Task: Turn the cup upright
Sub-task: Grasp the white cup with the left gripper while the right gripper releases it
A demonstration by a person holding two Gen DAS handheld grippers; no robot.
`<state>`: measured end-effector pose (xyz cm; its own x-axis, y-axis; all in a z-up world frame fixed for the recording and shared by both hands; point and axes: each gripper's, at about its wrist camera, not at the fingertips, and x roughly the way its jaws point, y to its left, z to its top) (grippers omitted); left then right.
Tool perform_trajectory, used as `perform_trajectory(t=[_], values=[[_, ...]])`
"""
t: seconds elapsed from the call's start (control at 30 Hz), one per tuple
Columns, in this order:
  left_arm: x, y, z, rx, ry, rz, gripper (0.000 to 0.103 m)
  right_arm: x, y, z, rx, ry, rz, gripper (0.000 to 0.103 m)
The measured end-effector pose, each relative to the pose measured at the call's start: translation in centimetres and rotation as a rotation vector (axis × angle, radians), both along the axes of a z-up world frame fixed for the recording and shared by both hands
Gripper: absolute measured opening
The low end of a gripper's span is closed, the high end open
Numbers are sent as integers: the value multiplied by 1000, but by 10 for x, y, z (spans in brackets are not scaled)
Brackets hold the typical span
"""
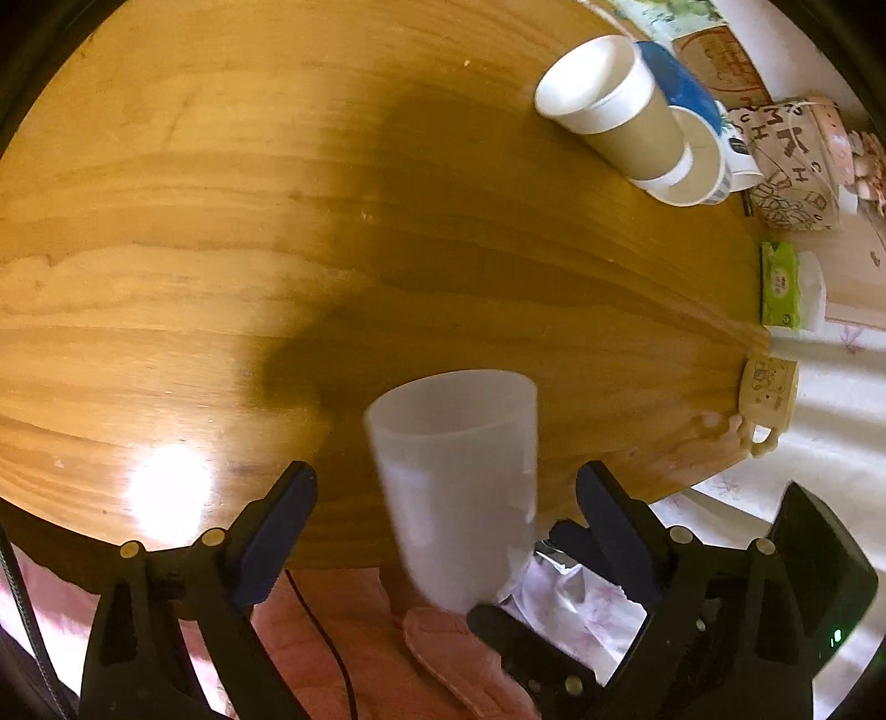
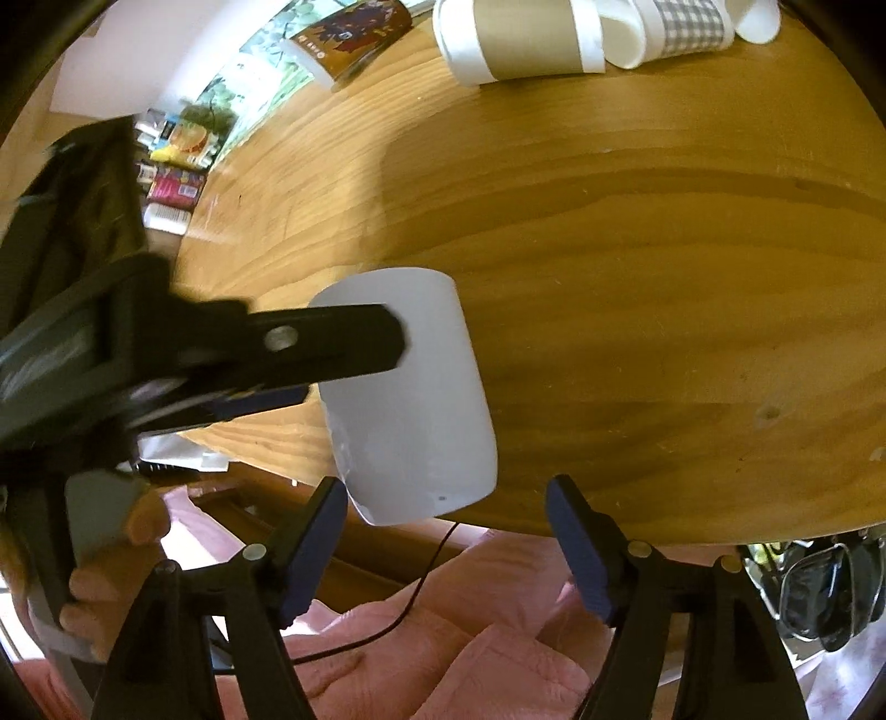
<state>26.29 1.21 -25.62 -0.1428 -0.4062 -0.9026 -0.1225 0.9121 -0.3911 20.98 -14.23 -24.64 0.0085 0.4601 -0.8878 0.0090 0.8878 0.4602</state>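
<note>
A frosted white plastic cup (image 1: 459,482) sits between the open fingers of my left gripper (image 1: 446,495), its mouth pointing away over the wooden table (image 1: 221,249). It shows blurred. In the right wrist view the same cup (image 2: 412,399) lies tilted at the table's near edge, with one left-gripper finger (image 2: 332,346) across its side. My right gripper (image 2: 446,545) is open and empty just below the cup, not touching it. Whether the left fingers press the cup I cannot tell.
A brown-and-white paper cup (image 1: 614,105) lies on its side among other cups (image 1: 698,166) at the far right of the table, also in the right wrist view (image 2: 520,41). A patterned bag (image 1: 792,166), green packet (image 1: 779,288) and small mug (image 1: 767,393) sit by the right edge. Pink fabric (image 2: 443,653) lies below.
</note>
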Motion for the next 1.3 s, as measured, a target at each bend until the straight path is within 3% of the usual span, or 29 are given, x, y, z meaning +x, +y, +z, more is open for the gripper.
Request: perform_trajectory(t=[0.3,0.47,0.6,1.0,1.3], values=[[4,10,-20,-13,95,51,81,-4,4,12,6,-23,64,77],[5,16,-18,-18,85,62,73,-6,-1,12,5,-20,60,77],[5,19,-17,-17,74,61,73,-6,3,13,6,-17,60,77],[1,1,-11,26,-16,16,72,-11,5,20,-7,-39,59,77],[2,-4,11,25,-182,29,72,-27,-5,23,-17,-49,15,77]])
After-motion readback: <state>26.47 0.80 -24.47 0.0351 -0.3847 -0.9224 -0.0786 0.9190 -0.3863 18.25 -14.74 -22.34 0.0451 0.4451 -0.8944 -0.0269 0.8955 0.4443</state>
